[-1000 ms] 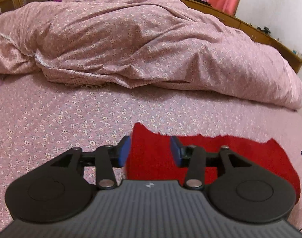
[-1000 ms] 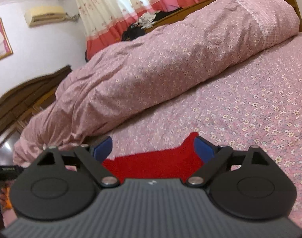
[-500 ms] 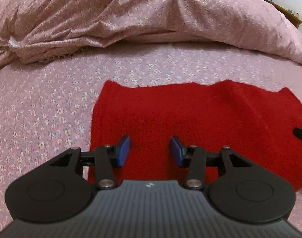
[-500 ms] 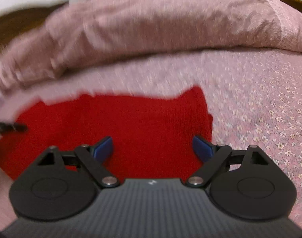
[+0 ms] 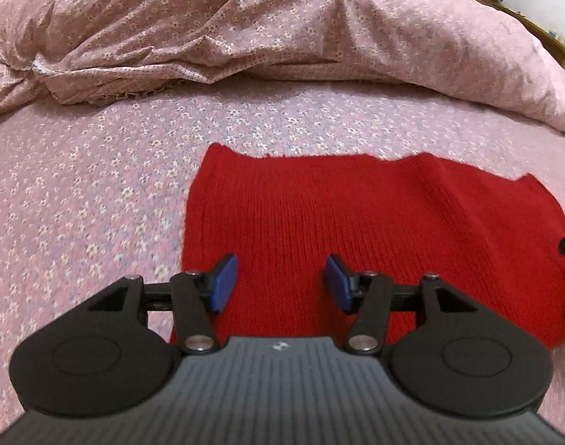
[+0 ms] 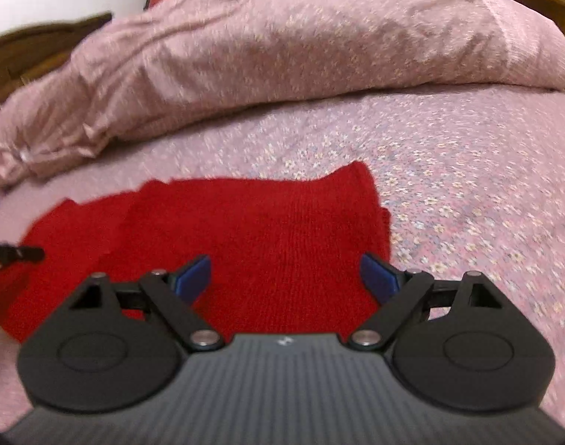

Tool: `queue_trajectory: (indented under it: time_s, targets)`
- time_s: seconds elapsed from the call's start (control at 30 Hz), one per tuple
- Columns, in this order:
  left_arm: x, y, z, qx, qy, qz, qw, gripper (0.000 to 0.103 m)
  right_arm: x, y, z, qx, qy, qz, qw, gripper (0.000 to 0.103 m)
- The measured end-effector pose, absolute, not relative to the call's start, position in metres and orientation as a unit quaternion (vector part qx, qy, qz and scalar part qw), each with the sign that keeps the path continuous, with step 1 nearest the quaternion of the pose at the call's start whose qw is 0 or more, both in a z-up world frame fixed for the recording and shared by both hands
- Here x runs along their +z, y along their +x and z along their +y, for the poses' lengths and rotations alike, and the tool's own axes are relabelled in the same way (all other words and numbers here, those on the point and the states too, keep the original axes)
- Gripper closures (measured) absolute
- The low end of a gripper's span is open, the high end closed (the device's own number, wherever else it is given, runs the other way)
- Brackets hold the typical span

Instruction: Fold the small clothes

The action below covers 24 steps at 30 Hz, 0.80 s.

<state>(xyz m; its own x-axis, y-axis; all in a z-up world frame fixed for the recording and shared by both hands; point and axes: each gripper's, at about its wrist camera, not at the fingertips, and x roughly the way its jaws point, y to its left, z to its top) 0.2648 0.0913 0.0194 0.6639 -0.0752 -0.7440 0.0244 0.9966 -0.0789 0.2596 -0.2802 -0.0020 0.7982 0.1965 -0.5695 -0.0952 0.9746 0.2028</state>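
Red knit garment (image 5: 356, 230) lying flat on the floral bedsheet (image 5: 97, 185), with left gripper (image 5: 280, 283) and right gripper (image 6: 286, 278) both spread wide and empty above it.

knit cloth (image 5: 356, 230) flat on bedsheet (image 5: 97, 185), duvet (image 5: 282, 26) behind it.

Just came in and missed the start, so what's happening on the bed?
A person holds two claws over a red knitted garment lying spread flat on the pink floral bedsheet. The left claw and the right claw are both open, one over each end of the garment's near edge, gripping nothing. No fold shows yet. A rumpled pink floral duvet lies behind.
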Motion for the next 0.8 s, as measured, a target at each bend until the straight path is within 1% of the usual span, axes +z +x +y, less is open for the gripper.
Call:
queue_trajectory:
  time_s: [0.1,0.2,0.4,0.47,0.7,0.8]
  targets:
    - [0.023,0.247,0.090,-0.031,-0.019,0.404,0.914,0.044,0.007,0.243,-0.290,0.080,0.115,0.305,0.942,0.014]
    - [0.030,0.230,0.087,-0.035,-0.014,0.399,0.916,0.043,0.014,0.226,-0.304,0.078,0.171,0.311,0.932,0.014]
    - [0.042,0.201,0.078,-0.047,-0.037,0.408,0.911,0.043,0.007,0.197,-0.333,0.061,0.363,0.338,0.866,0.014]
    - [0.047,0.190,0.076,-0.052,-0.046,0.409,0.910,0.043,0.001,0.187,-0.332,0.061,0.408,0.343,0.844,0.014]
    - [0.048,0.161,0.074,-0.046,-0.045,0.407,0.911,0.043,-0.024,0.169,-0.314,0.037,0.460,0.310,0.831,0.012]
    - [0.043,0.160,0.081,-0.030,-0.043,0.410,0.910,0.043,-0.030,0.174,-0.304,0.031,0.444,0.288,0.848,0.011]
